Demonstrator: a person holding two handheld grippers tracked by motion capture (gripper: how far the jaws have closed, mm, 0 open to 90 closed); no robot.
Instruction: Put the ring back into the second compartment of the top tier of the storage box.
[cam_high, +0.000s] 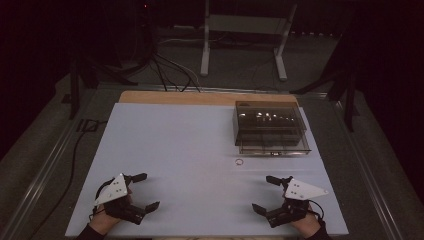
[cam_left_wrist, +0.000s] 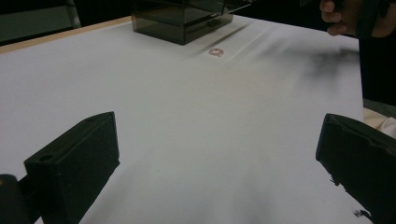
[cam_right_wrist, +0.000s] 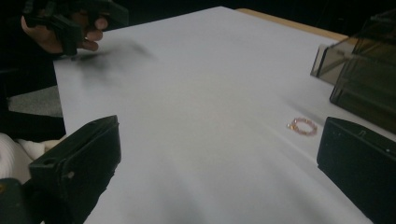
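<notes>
Both claws released over white table, dark room.
Left claw (cam_high: 141, 191), right claw (cam_high: 265, 194) empty (ring (cam_high: 239, 162) ahead of right claw, near box (cam_high: 270, 127)).

I'm looking down on a white sheet (cam_high: 190, 150) over a wooden table (cam_high: 200, 97), with grey floor (cam_high: 45, 145) to both sides, black cables (cam_high: 170, 70) trailing past a white metal stand (cam_high: 245, 30), and the room behind dim, nearly black.
</notes>
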